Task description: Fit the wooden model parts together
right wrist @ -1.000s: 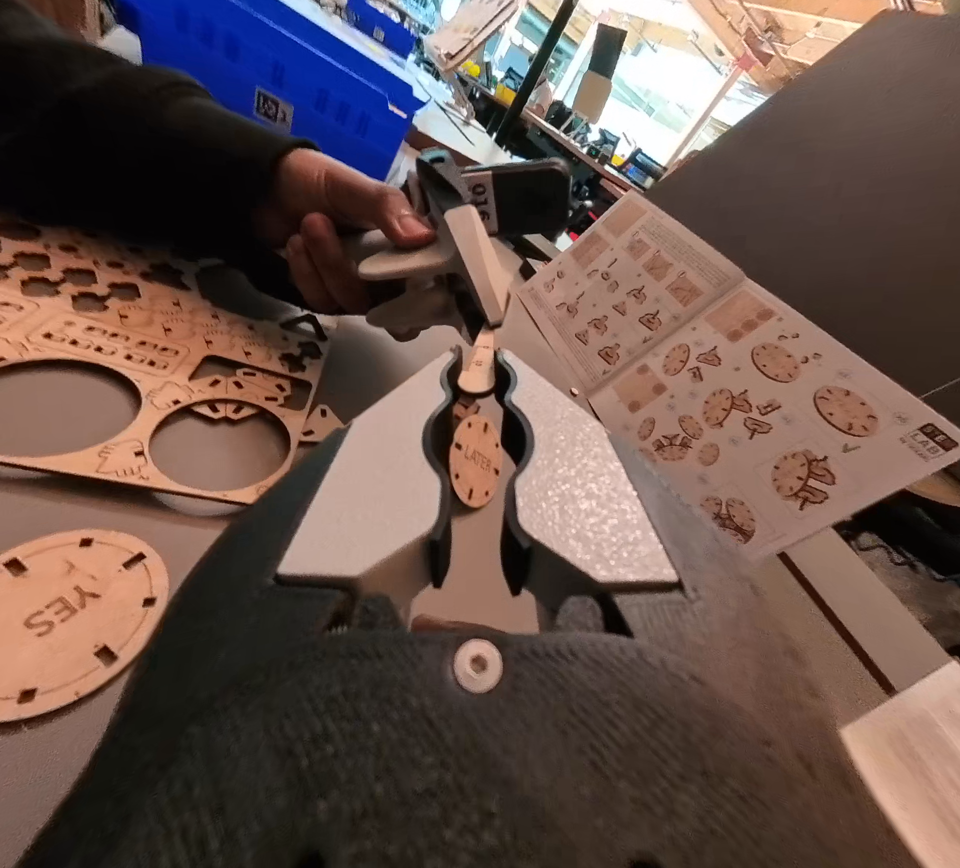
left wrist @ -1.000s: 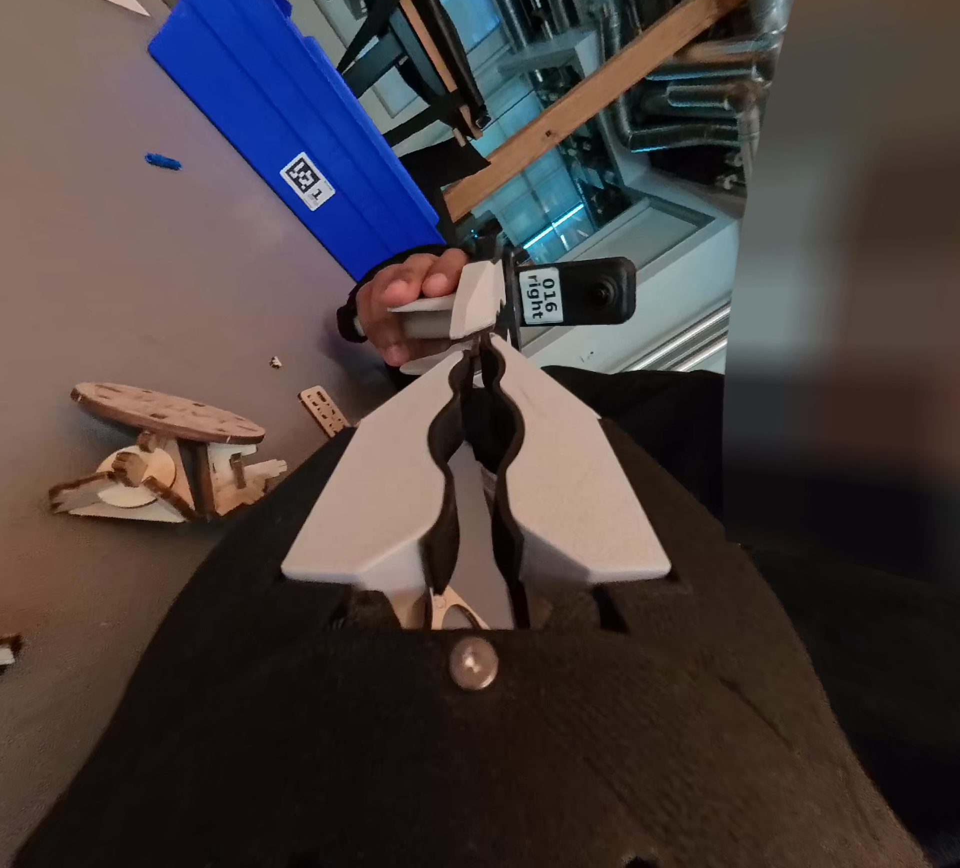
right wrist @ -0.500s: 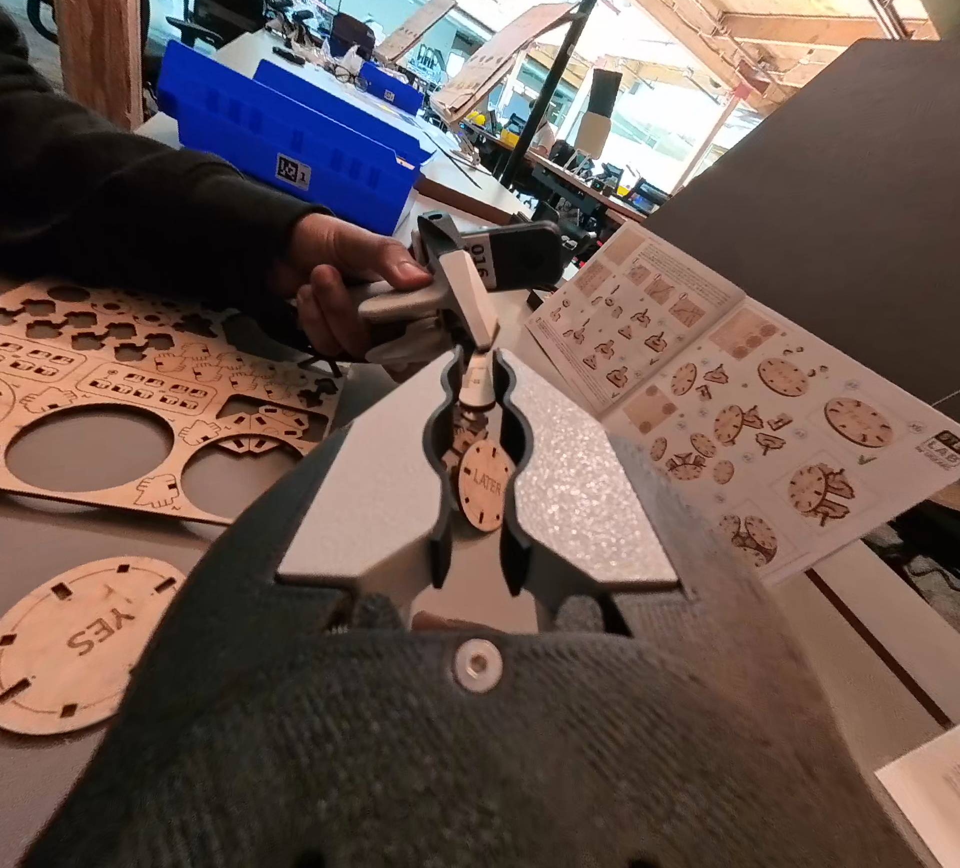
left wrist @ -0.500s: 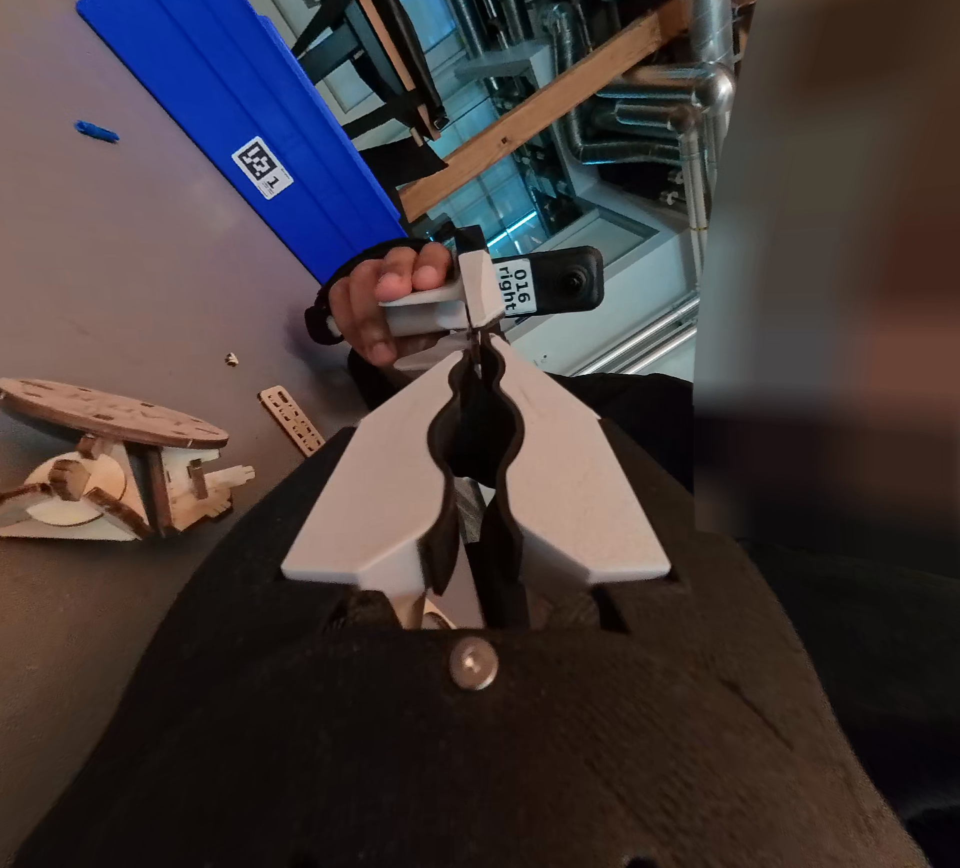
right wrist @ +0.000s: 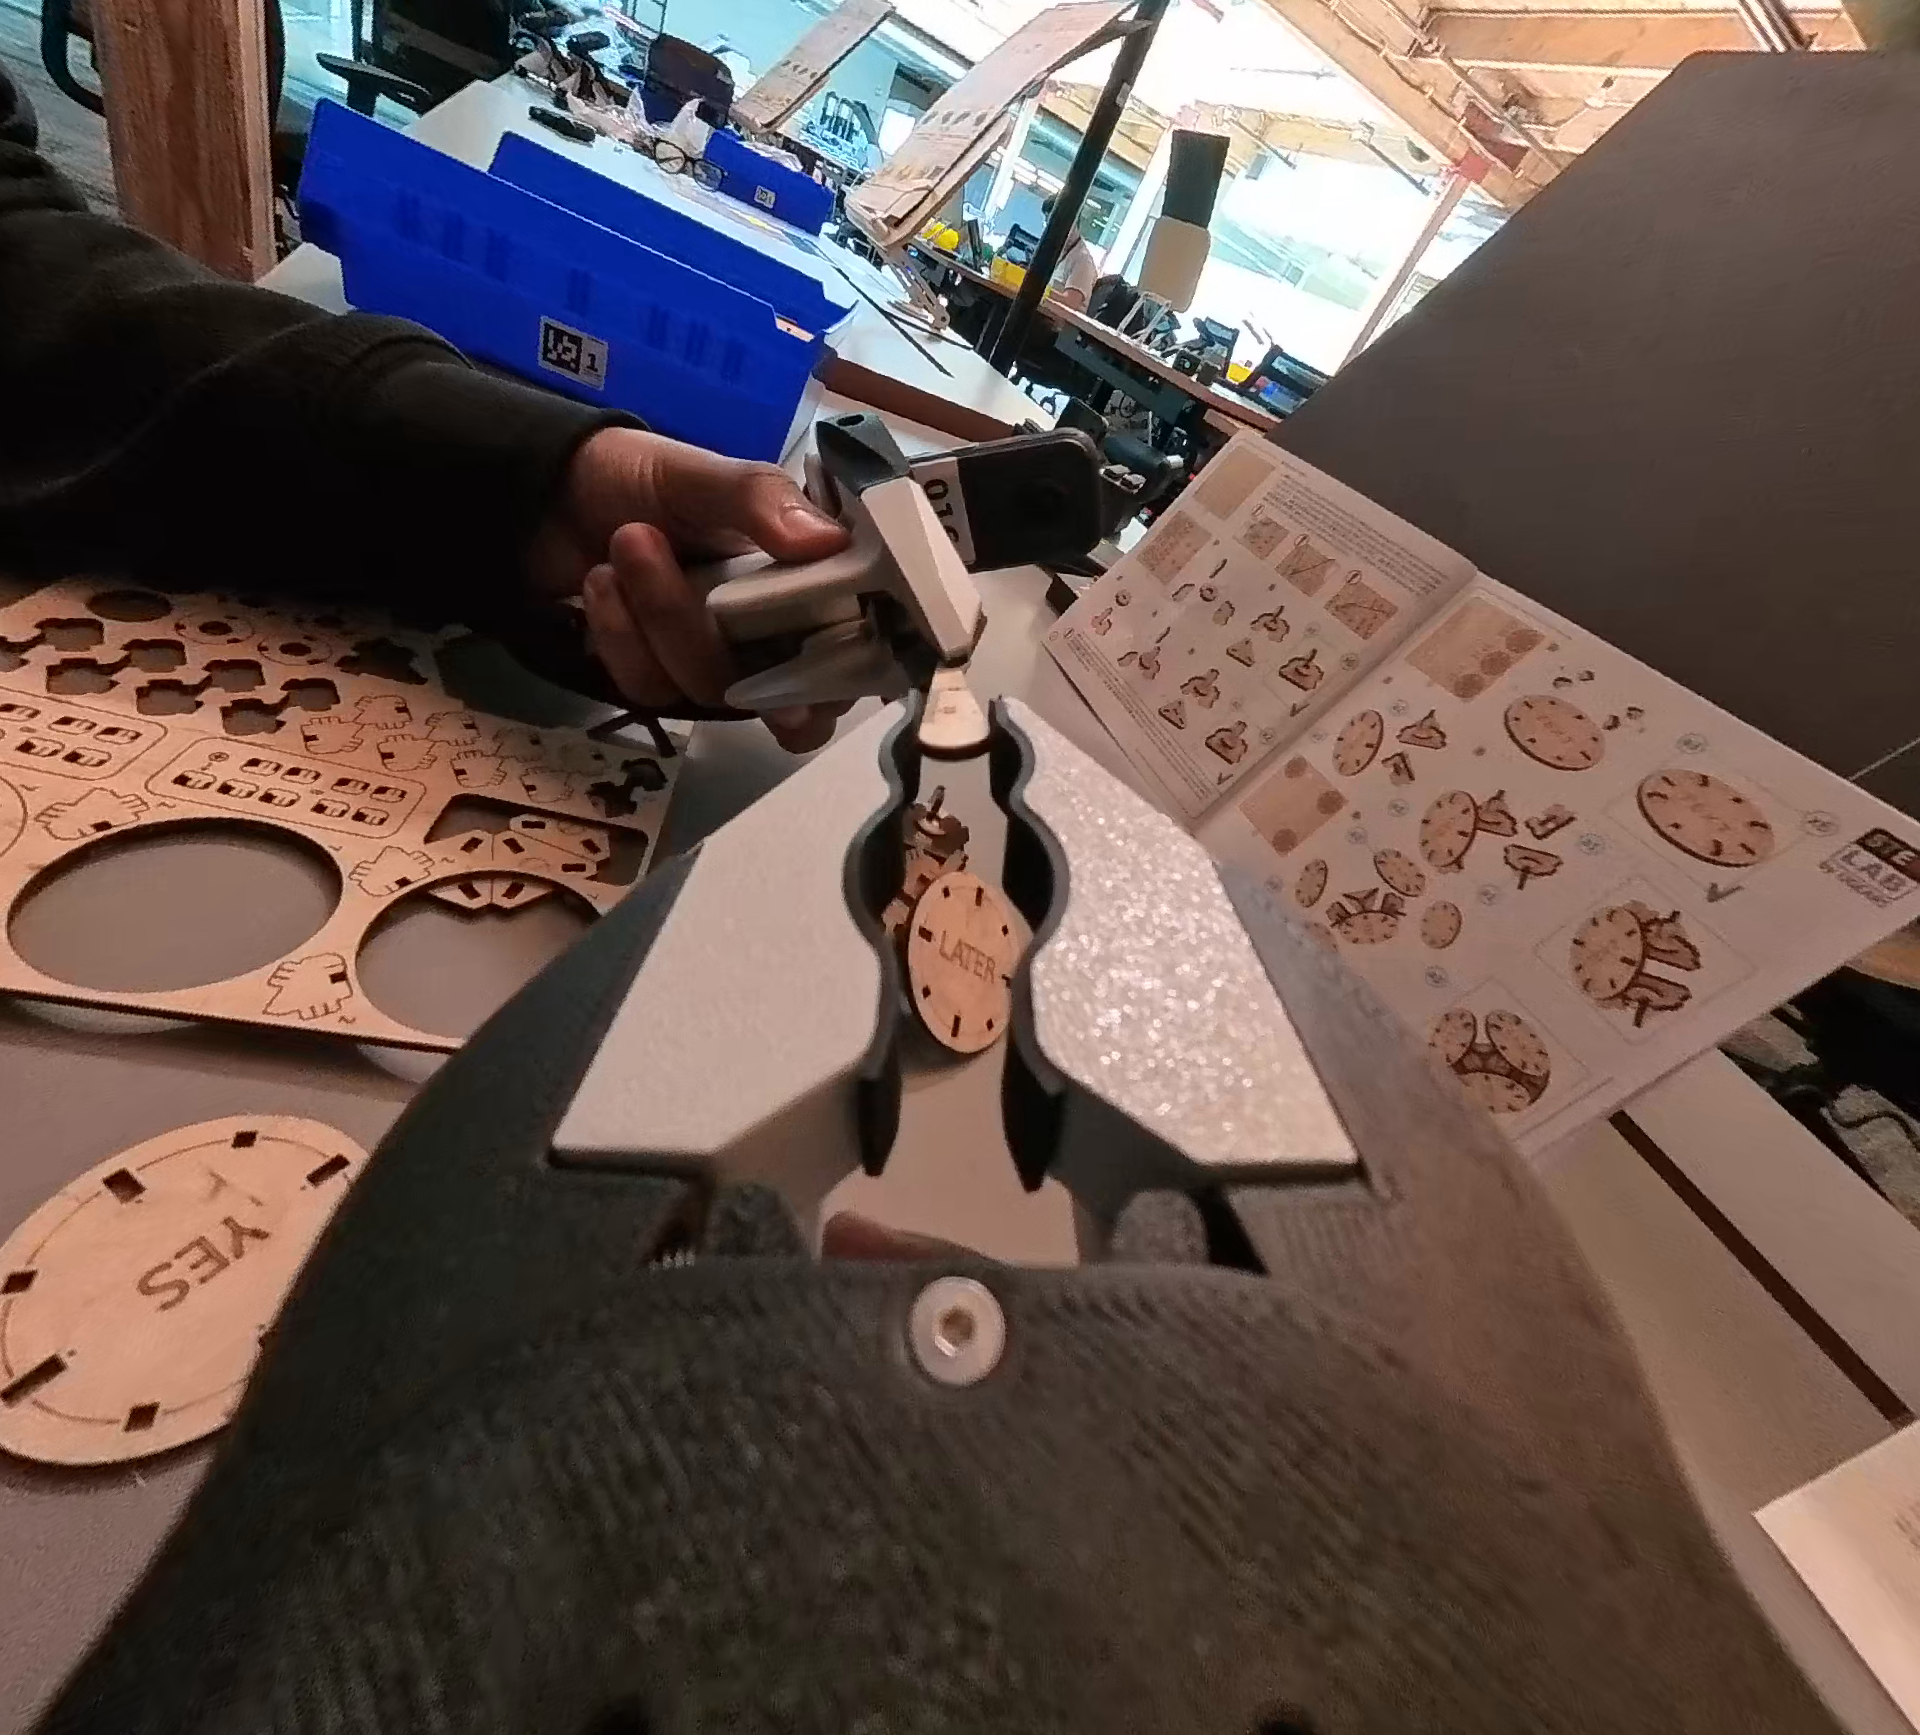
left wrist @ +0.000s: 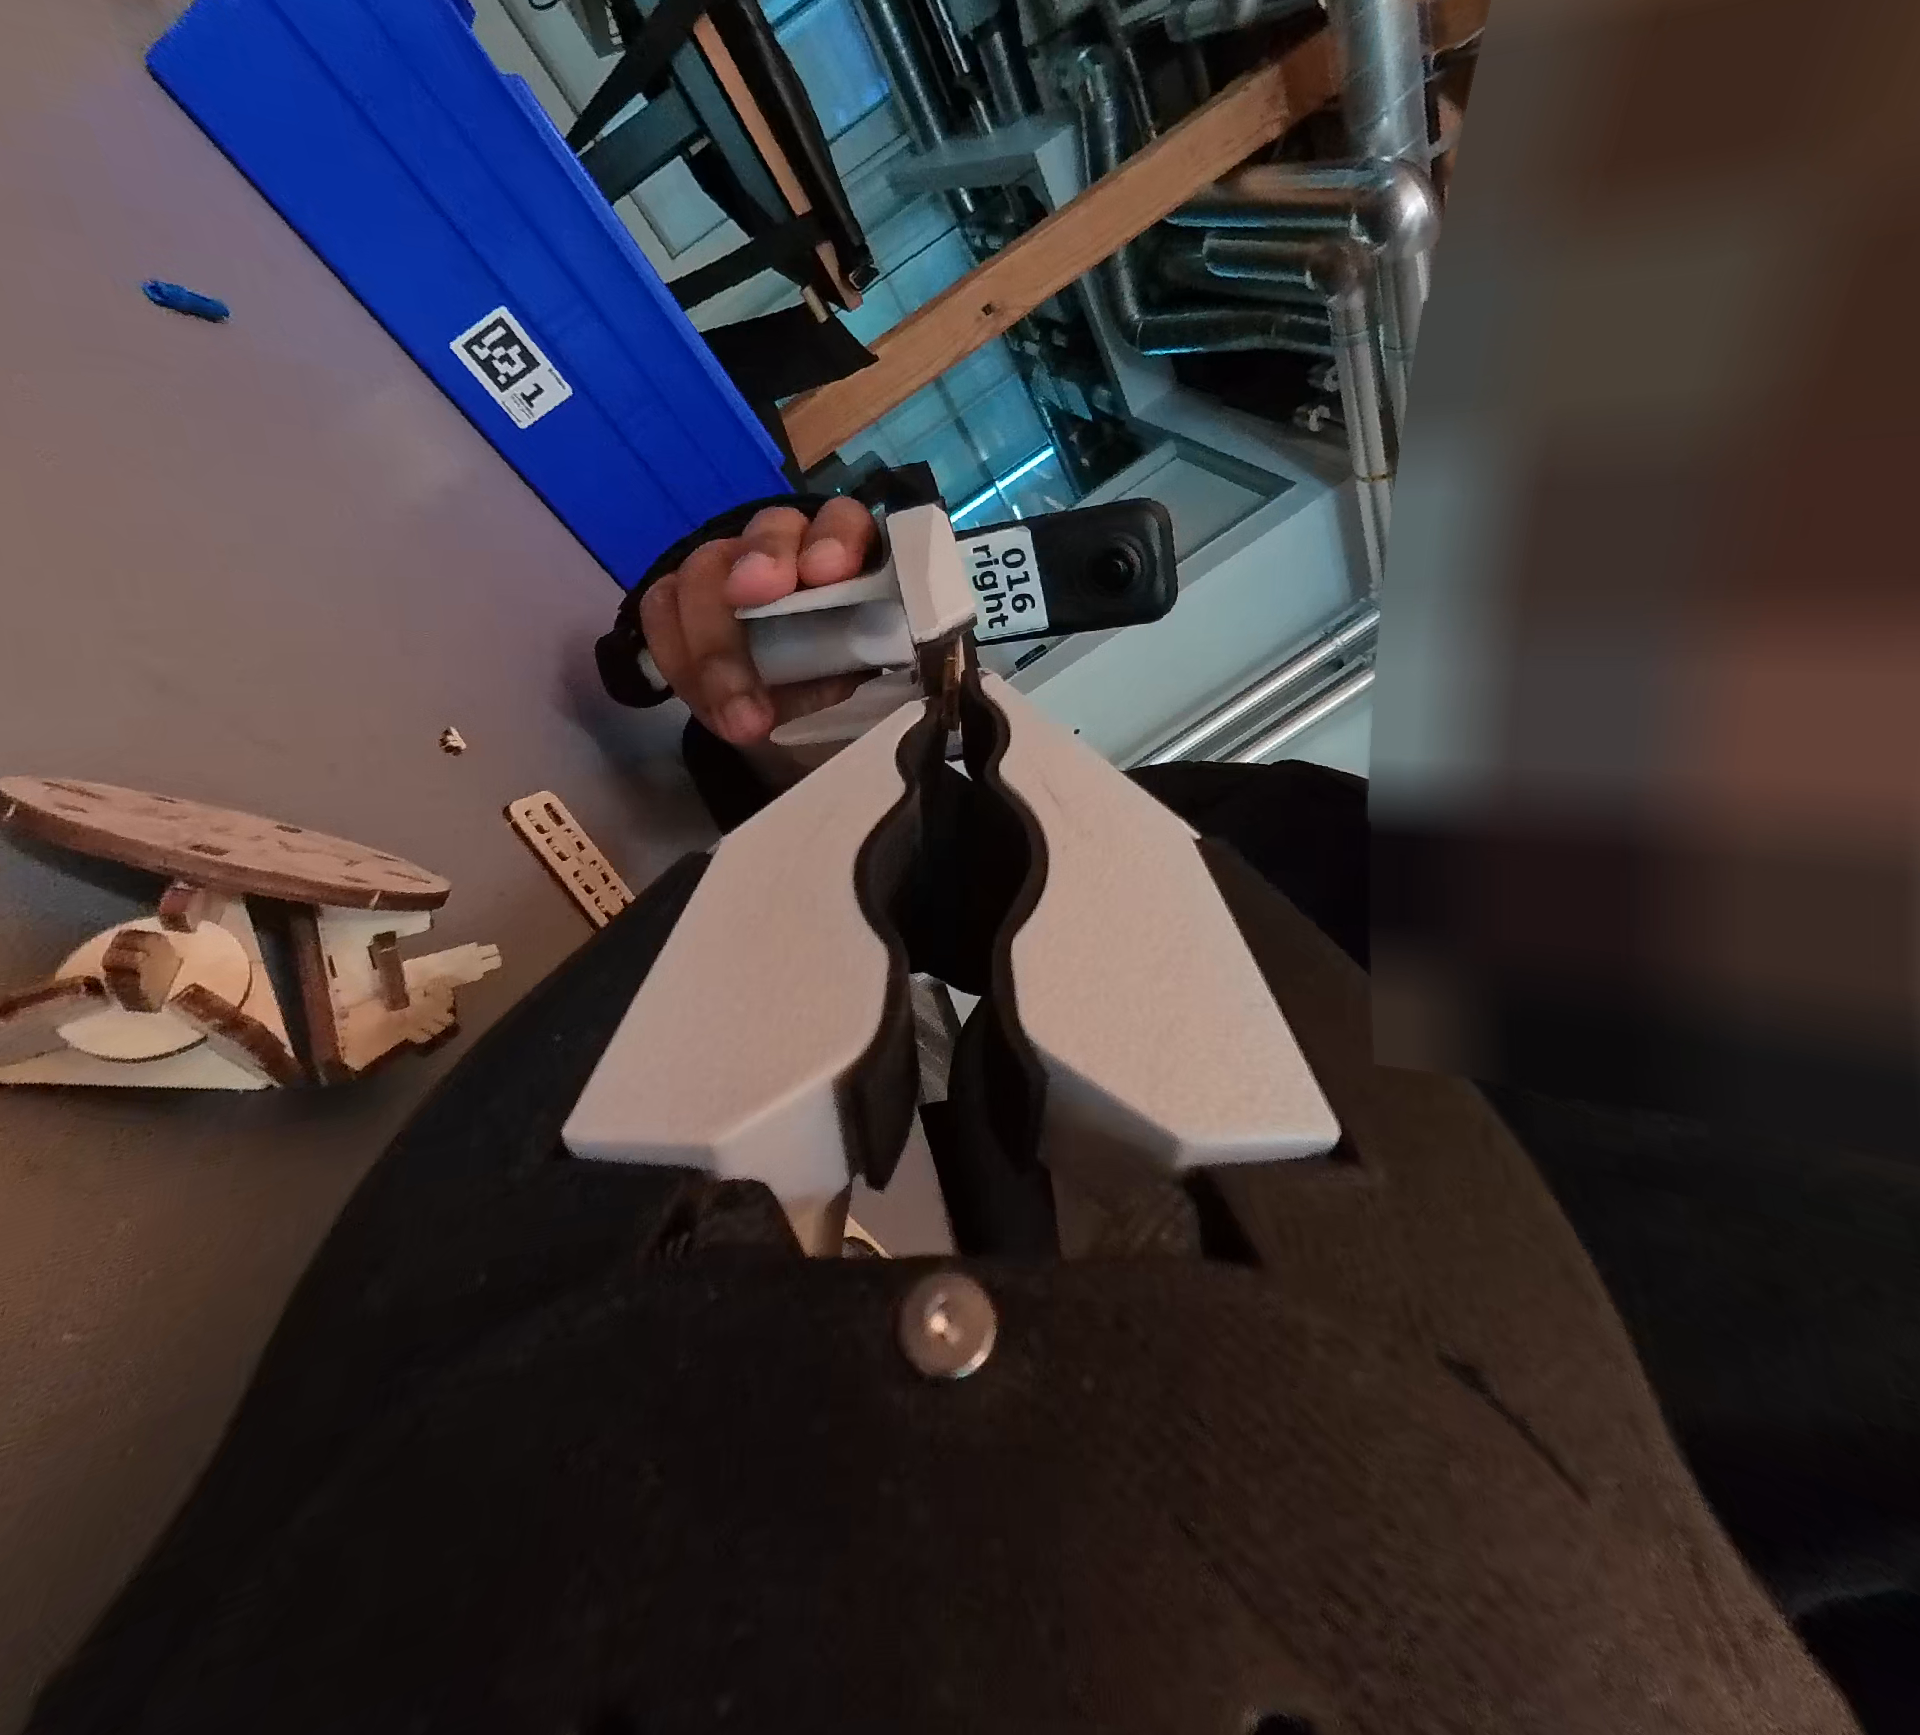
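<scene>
Two claws, we find, are pinching one small pale flat wooden piece [right wrist: 948, 721]: the left gripper [left wrist: 951, 717] on its narrow end, the right gripper [right wrist: 952, 742] across its rounded end.

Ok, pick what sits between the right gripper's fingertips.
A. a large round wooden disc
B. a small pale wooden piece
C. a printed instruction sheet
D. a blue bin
B: the small pale wooden piece sits between the fingertips of the right gripper, and the left gripper meets its far end. The blue bin, instruction sheet and round wooden disc lie apart from it.
</scene>
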`<state>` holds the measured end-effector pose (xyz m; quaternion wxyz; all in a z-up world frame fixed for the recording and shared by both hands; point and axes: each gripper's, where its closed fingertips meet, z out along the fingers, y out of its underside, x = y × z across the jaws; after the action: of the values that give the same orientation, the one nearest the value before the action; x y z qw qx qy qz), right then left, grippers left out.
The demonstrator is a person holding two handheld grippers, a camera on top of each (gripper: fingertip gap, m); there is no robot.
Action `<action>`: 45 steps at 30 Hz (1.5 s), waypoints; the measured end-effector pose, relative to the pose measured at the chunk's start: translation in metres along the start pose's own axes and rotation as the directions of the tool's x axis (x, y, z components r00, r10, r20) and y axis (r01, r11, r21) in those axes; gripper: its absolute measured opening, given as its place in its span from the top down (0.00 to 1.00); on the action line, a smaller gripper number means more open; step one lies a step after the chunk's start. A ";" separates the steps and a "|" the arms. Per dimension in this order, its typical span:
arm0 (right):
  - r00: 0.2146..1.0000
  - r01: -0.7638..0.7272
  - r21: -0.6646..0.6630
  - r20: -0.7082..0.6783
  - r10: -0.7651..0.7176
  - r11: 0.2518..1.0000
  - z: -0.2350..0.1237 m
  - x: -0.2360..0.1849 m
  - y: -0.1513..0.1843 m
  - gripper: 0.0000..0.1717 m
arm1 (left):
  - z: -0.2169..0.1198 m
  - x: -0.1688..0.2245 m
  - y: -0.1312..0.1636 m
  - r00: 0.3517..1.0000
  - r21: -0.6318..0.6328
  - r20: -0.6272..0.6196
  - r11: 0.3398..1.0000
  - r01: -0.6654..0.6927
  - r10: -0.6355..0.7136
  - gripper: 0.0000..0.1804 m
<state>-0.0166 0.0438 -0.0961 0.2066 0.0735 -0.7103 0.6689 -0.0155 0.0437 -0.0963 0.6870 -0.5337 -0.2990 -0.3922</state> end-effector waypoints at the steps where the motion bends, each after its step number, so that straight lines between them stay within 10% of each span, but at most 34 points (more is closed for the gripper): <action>1: 1.000 0.003 0.002 -0.002 -0.003 1.000 0.000 0.000 0.000 0.94 | 0.000 0.000 0.000 1.000 0.000 -0.002 1.000 0.002 -0.002 1.00; 15: 0.996 -0.071 -0.130 -0.062 0.064 0.989 0.001 0.015 0.014 0.94 | -0.026 -0.015 -0.025 0.982 0.091 0.183 0.994 -0.064 0.047 0.83; 22: 0.987 -0.155 -0.296 -0.081 0.137 0.942 0.004 0.017 0.048 0.94 | -0.066 -0.079 -0.025 0.748 -0.046 0.644 0.984 -0.172 0.161 0.84; 32: 0.982 -0.181 -0.434 -0.034 0.185 0.882 0.003 0.005 0.074 0.94 | -0.055 -0.106 -0.013 0.727 -0.158 0.672 0.986 -0.050 0.145 0.80; 45: 0.971 -0.236 -0.408 -0.061 0.232 0.882 -0.001 0.012 0.070 0.94 | -0.033 -0.077 -0.016 0.830 -0.131 0.521 0.979 -0.155 0.201 1.00</action>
<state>-0.0541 0.0531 -0.1561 0.1389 -0.0612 -0.8380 0.5241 -0.0689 0.0265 -0.1606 0.5881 -0.6749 -0.4096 -0.1756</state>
